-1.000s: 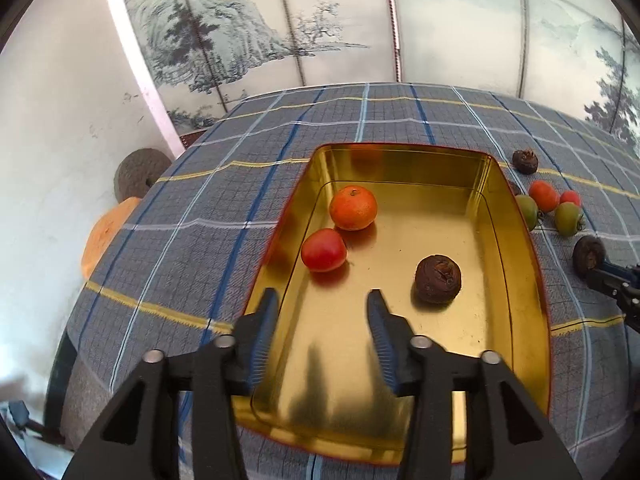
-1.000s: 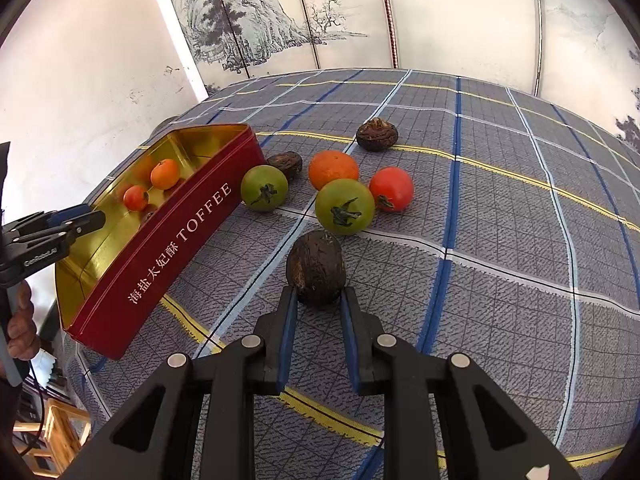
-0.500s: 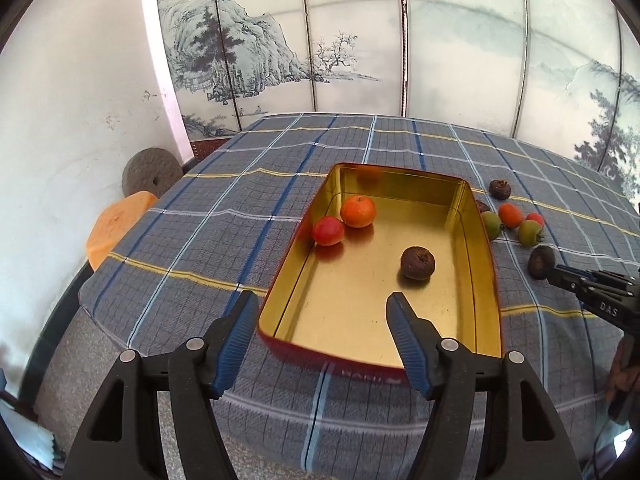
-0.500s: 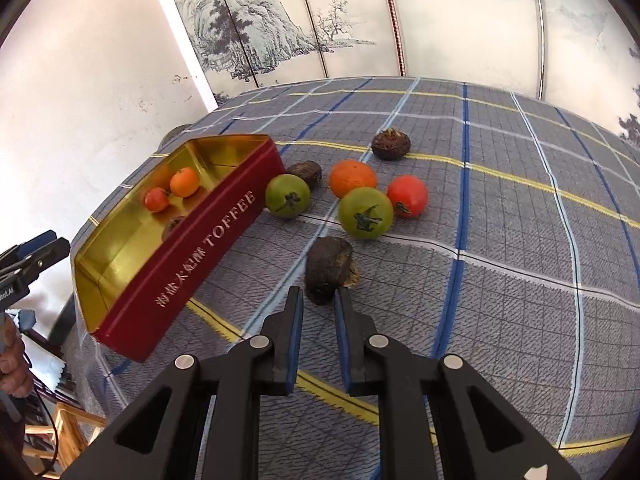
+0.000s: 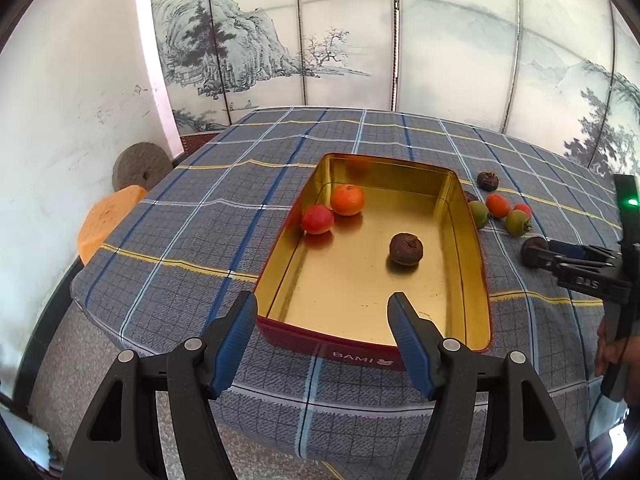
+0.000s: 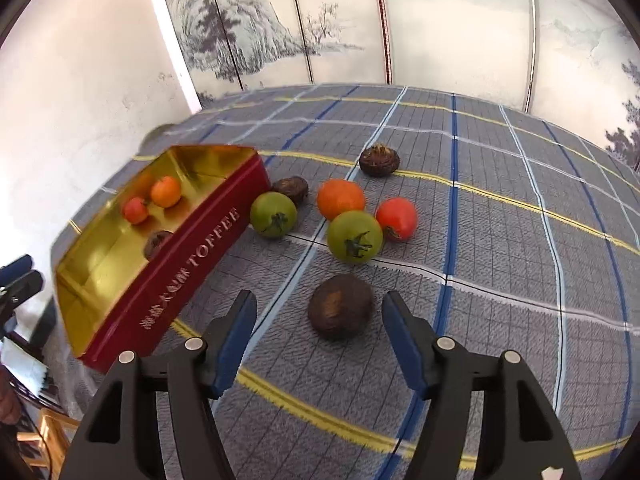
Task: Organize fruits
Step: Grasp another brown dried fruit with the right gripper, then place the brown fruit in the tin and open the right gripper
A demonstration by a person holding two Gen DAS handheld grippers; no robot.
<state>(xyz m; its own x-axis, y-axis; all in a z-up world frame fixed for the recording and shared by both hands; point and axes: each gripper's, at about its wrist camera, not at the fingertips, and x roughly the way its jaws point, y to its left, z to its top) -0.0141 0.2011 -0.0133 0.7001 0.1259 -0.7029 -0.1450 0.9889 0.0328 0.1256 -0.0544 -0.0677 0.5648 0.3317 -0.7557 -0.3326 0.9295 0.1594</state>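
Since one second ago, the right gripper (image 6: 316, 308) has released the dark brown fruit (image 6: 340, 306) it was pinching and spread its jaws wide; the fruit now rests on the tabletop (image 6: 500, 264) just ahead of the jaws, apart from both. The left gripper (image 5: 322, 314) has drawn back from inside the toffee tin (image 5: 478, 264) to a position beyond its near wall, jaws spread and holding nothing.

Status, relative to the tin:
- Inside: one red tomato (image 5: 317, 219), one orange (image 5: 347, 199), one dark brown fruit (image 5: 406, 249). Three items are done.
- Outside, on the tin's right side: two green tomatoes (image 6: 273, 214) (image 6: 354, 236), one orange (image 6: 341, 198), one red tomato (image 6: 396, 218), and three dark brown fruits, counting the one at the right gripper.

By this count, seven items remain. Less than half of the task appears complete. Probable next step: regrasp the near brown fruit and carry it to the tin.
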